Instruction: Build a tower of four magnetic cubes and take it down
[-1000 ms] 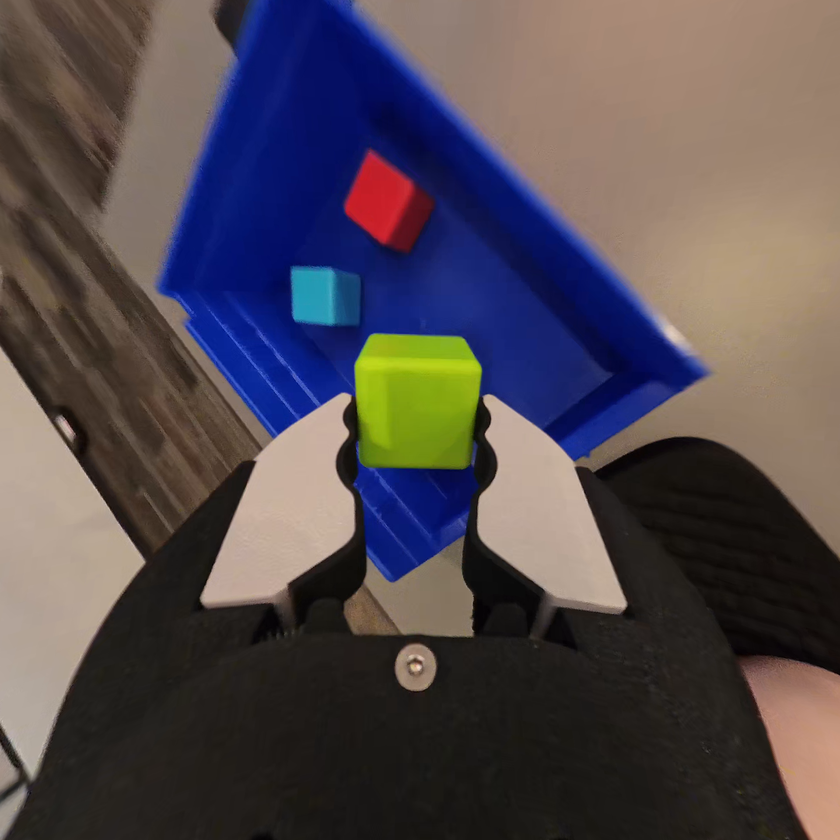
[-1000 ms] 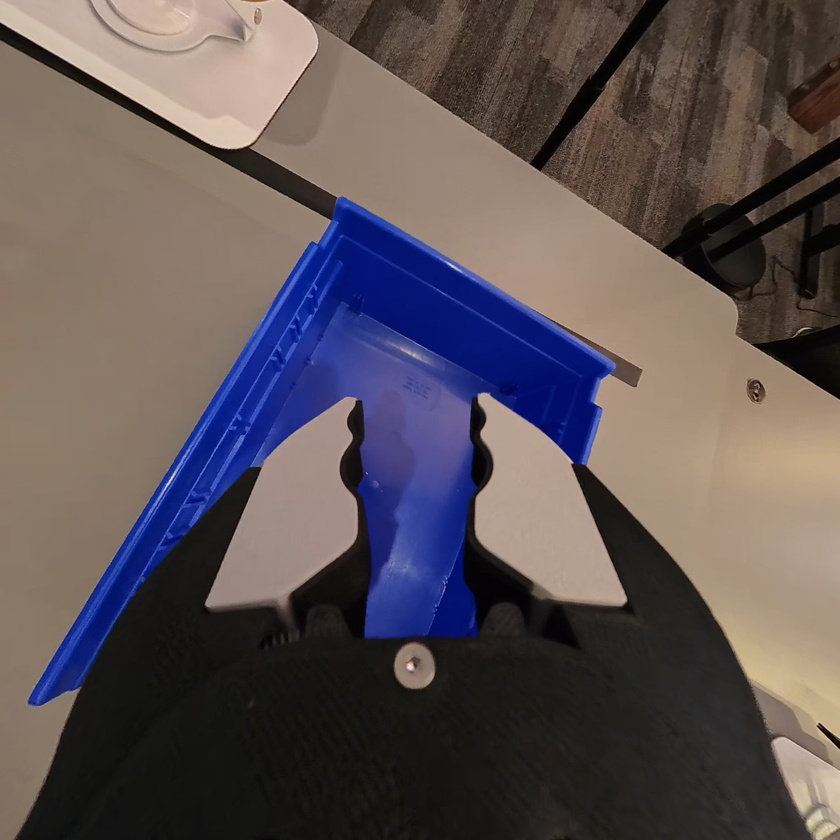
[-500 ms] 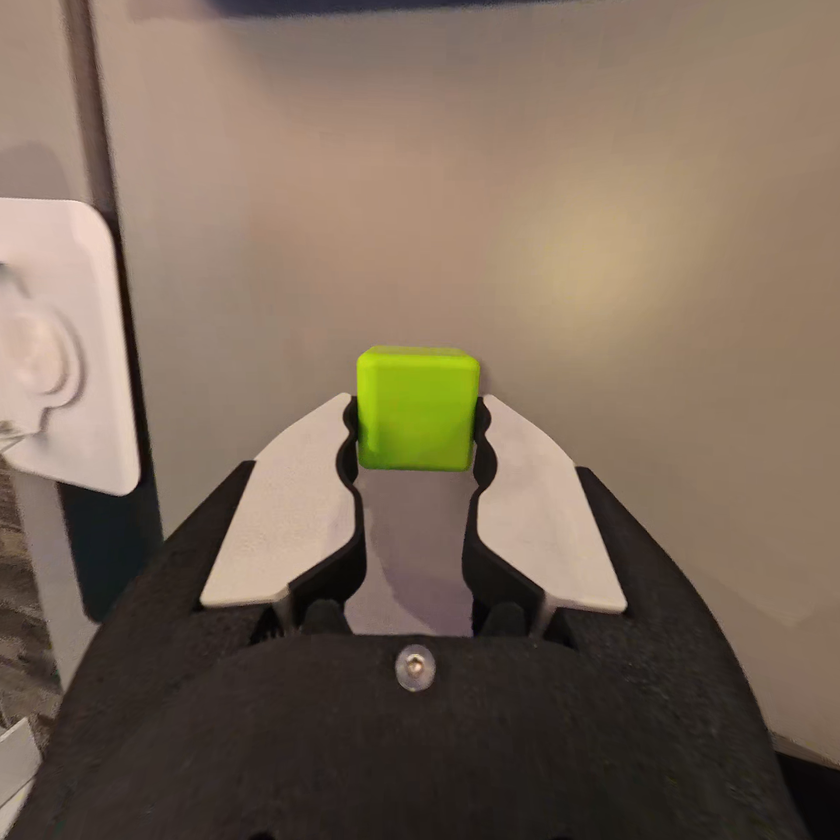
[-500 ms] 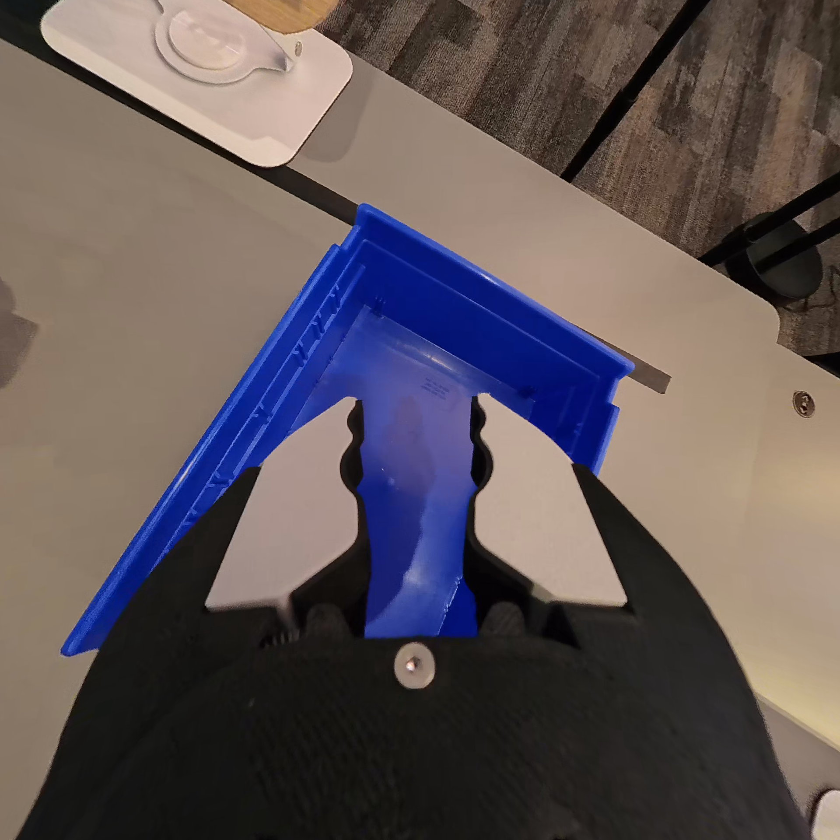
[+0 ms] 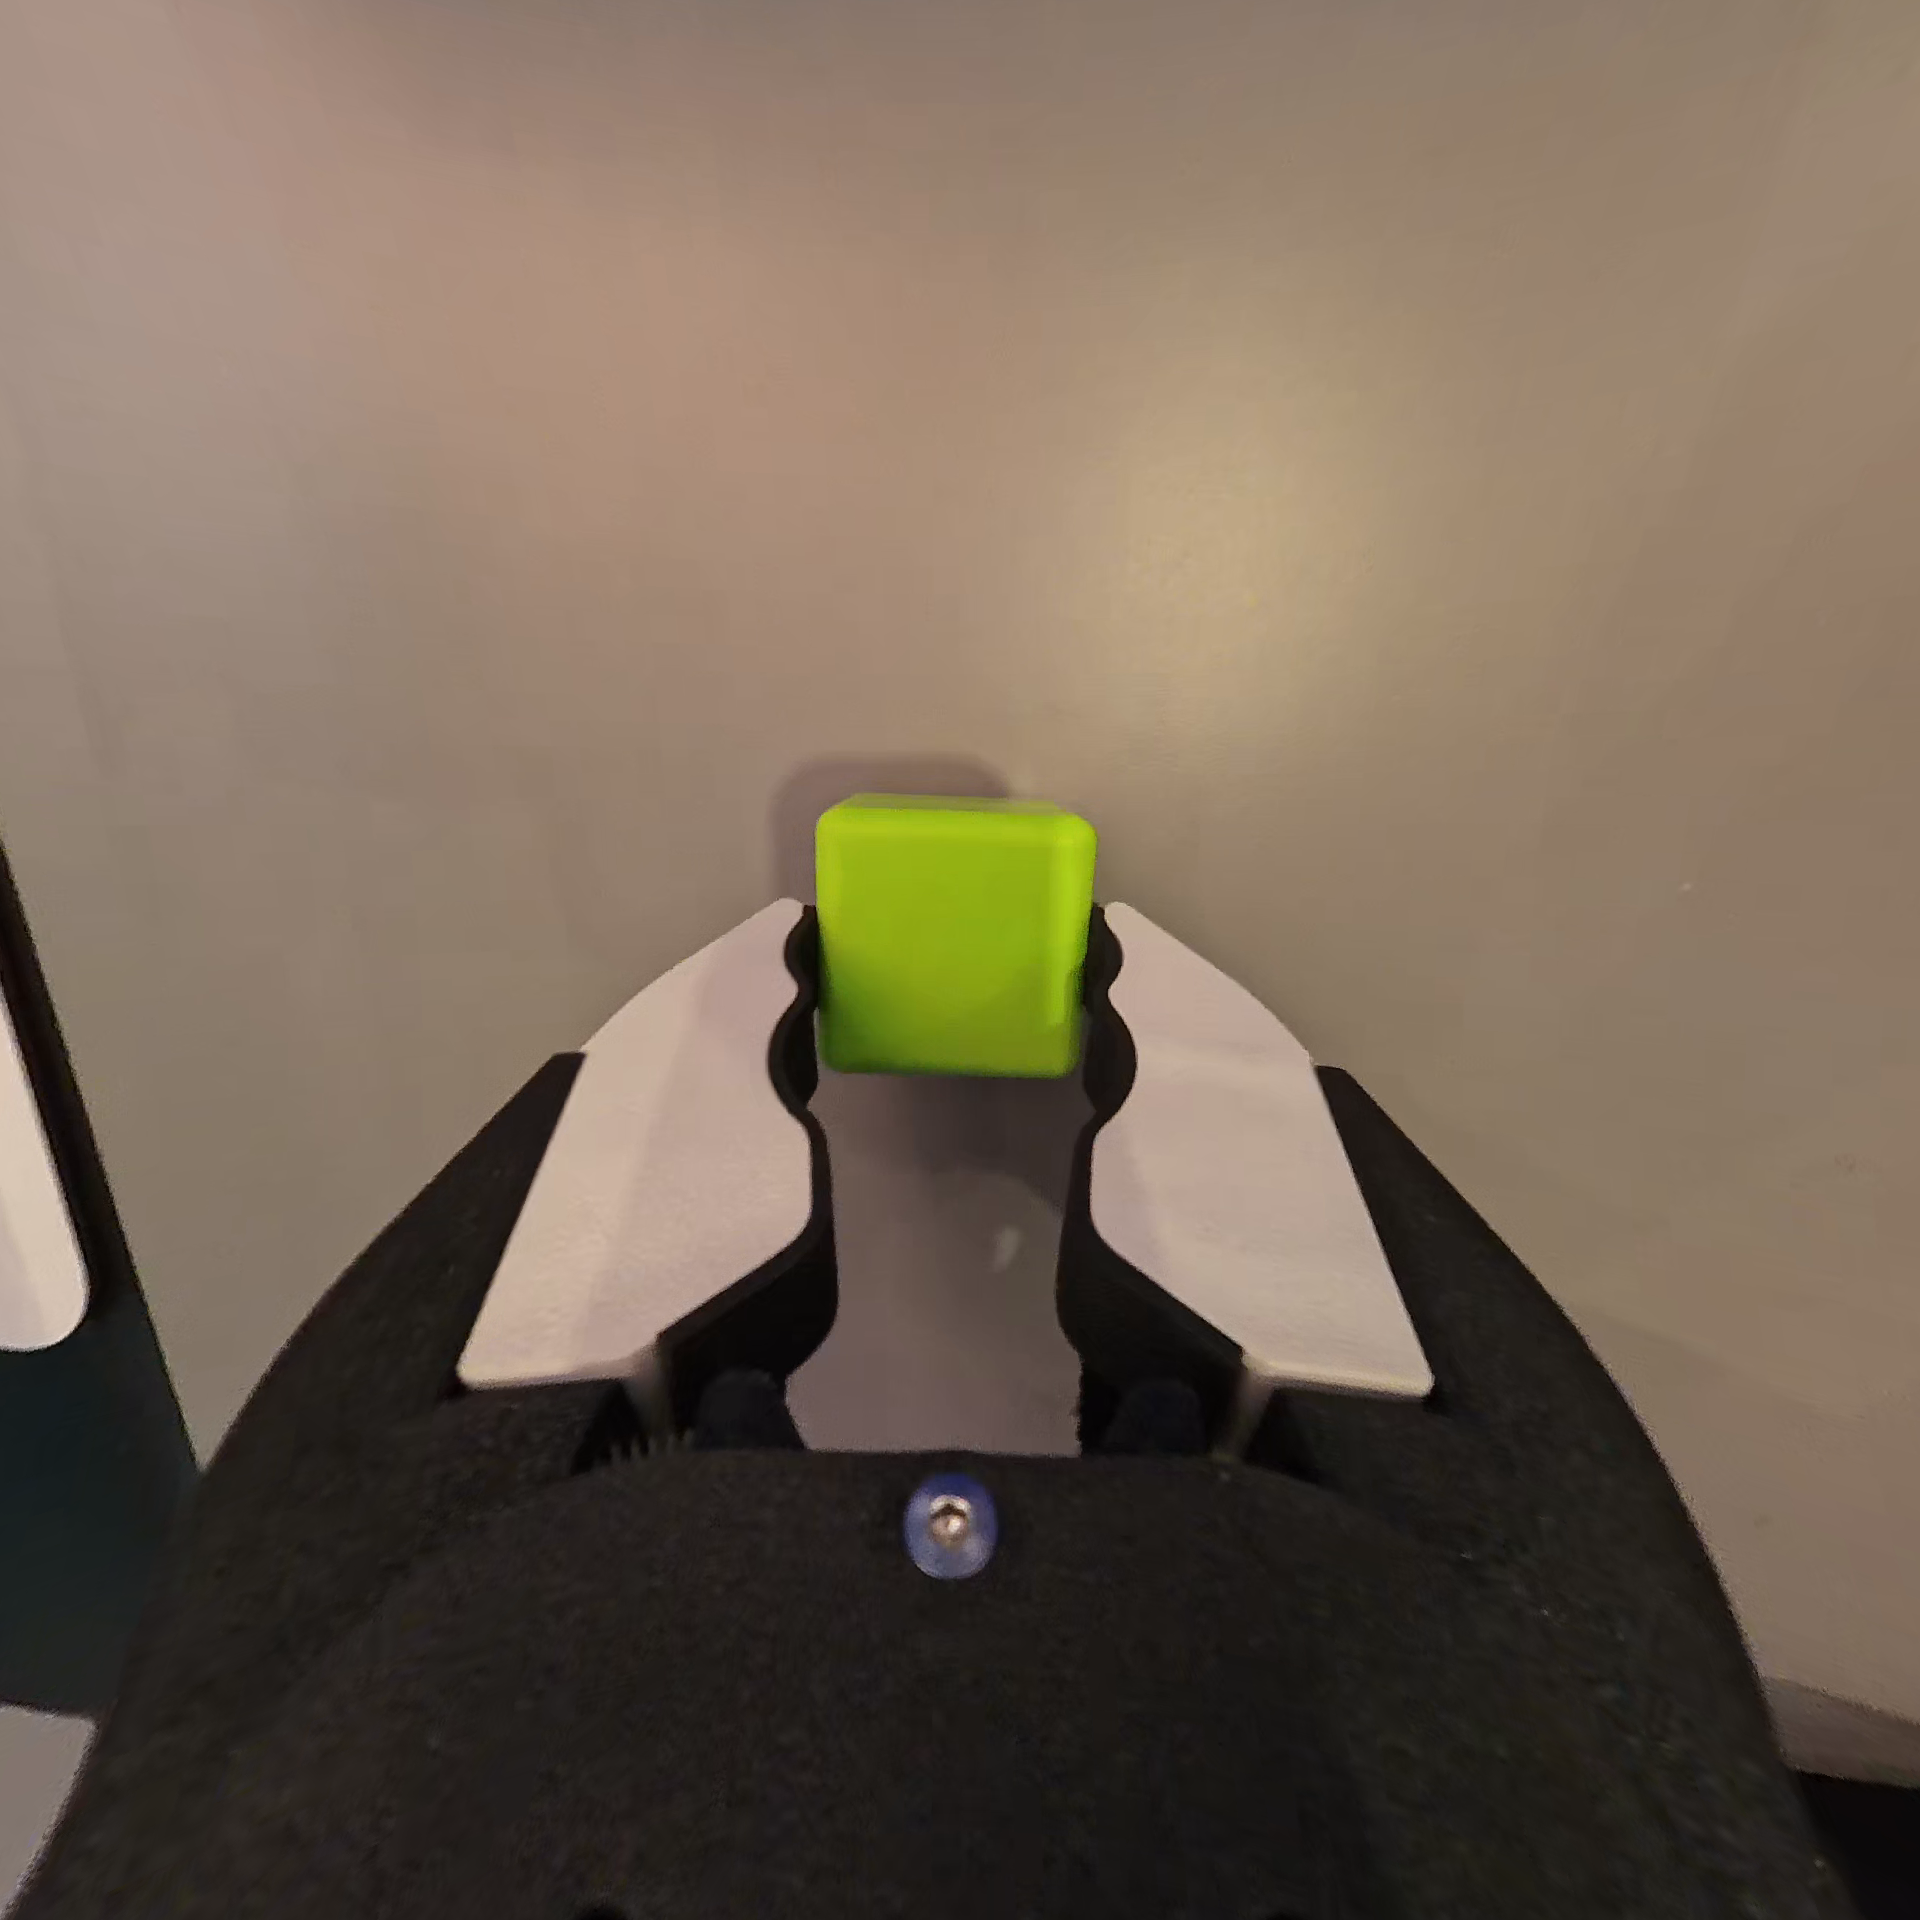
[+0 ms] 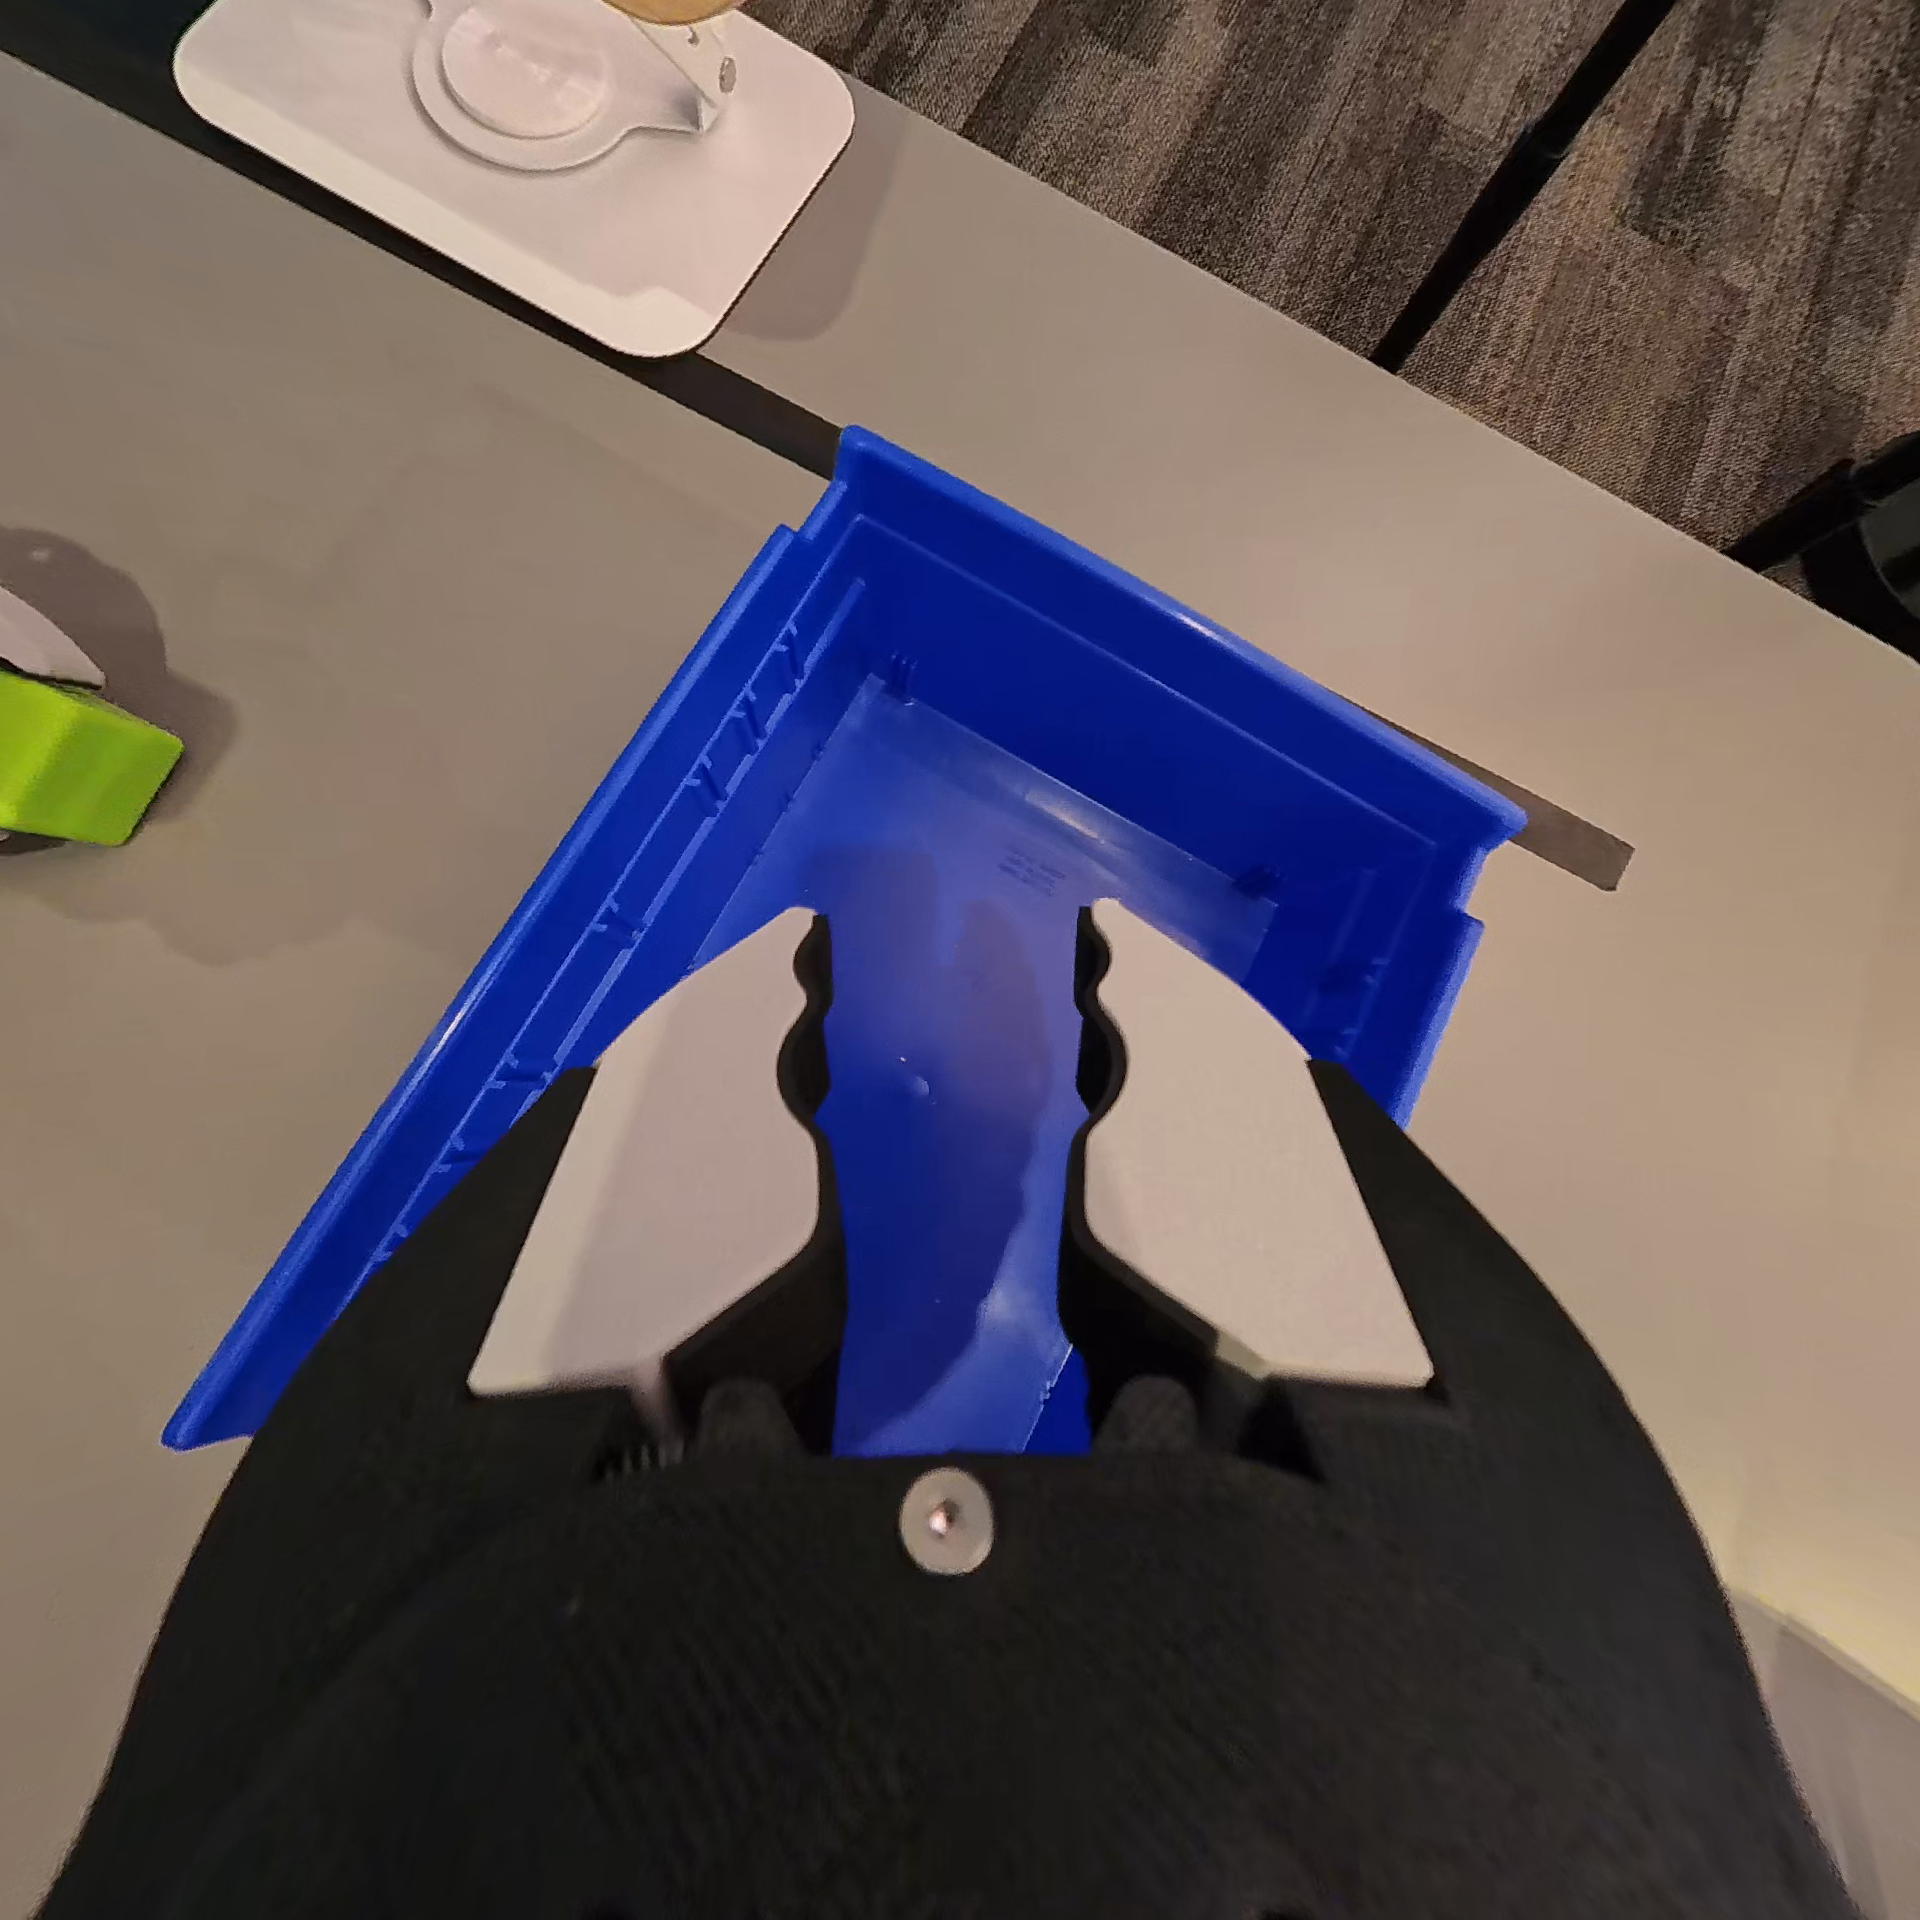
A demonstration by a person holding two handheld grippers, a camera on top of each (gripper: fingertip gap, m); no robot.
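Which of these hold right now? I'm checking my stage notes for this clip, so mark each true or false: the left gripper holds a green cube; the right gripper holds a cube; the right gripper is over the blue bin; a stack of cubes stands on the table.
1. The left gripper holds a green cube. True.
2. The right gripper holds a cube. False: its jaws stand apart with nothing between them.
3. The right gripper is over the blue bin. True.
4. A stack of cubes stands on the table. False: only the one green cube shows, and no stack.
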